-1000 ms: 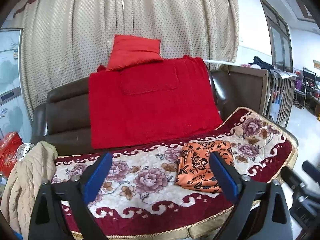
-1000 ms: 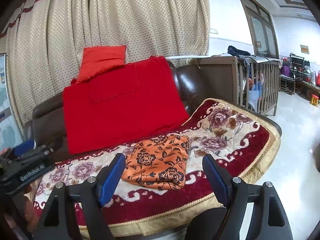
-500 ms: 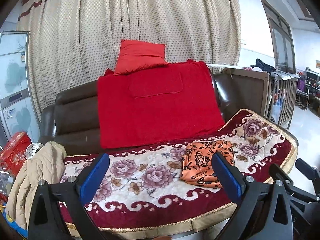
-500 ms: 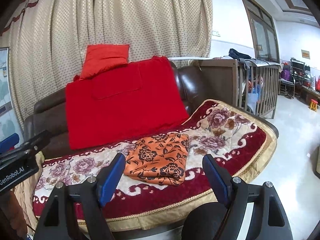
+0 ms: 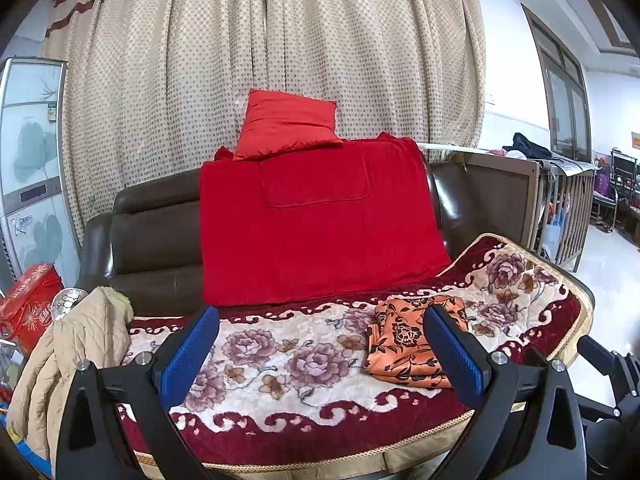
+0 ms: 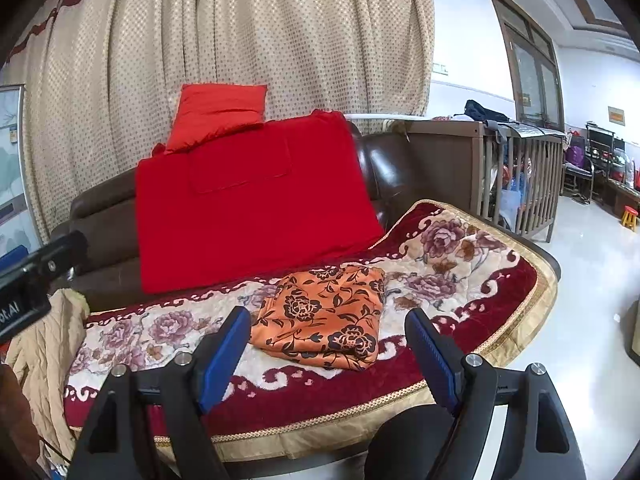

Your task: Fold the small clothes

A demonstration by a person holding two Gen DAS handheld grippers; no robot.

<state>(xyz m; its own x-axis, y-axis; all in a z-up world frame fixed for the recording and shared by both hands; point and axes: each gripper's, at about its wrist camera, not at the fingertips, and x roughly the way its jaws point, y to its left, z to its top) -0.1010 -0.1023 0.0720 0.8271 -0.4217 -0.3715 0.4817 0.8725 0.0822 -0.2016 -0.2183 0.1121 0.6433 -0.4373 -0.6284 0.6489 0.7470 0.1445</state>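
A folded orange garment with a black flower print (image 5: 412,340) (image 6: 326,316) lies flat on the floral sofa cover (image 5: 280,360) (image 6: 440,272), right of the seat's middle. My left gripper (image 5: 320,352) hangs open in front of the sofa, well short of the garment, nothing between its blue pads (image 5: 190,350). My right gripper (image 6: 328,354) is open too, held before the sofa's front edge with the garment framed between its fingers beyond them, not touching. The right gripper's body shows at the left view's lower right.
A red blanket (image 5: 312,232) and red cushion (image 5: 288,124) drape the brown leather sofa back (image 5: 156,232). A beige quilted jacket (image 5: 72,360) hangs over the left armrest, with a red box (image 5: 28,304) beside it. A wooden crib (image 6: 516,176) stands right, white floor beyond.
The left view has pulled back and up from the sofa, so the garment looks smaller and more of the jacket shows. The right gripper has barely moved. Both stay open.
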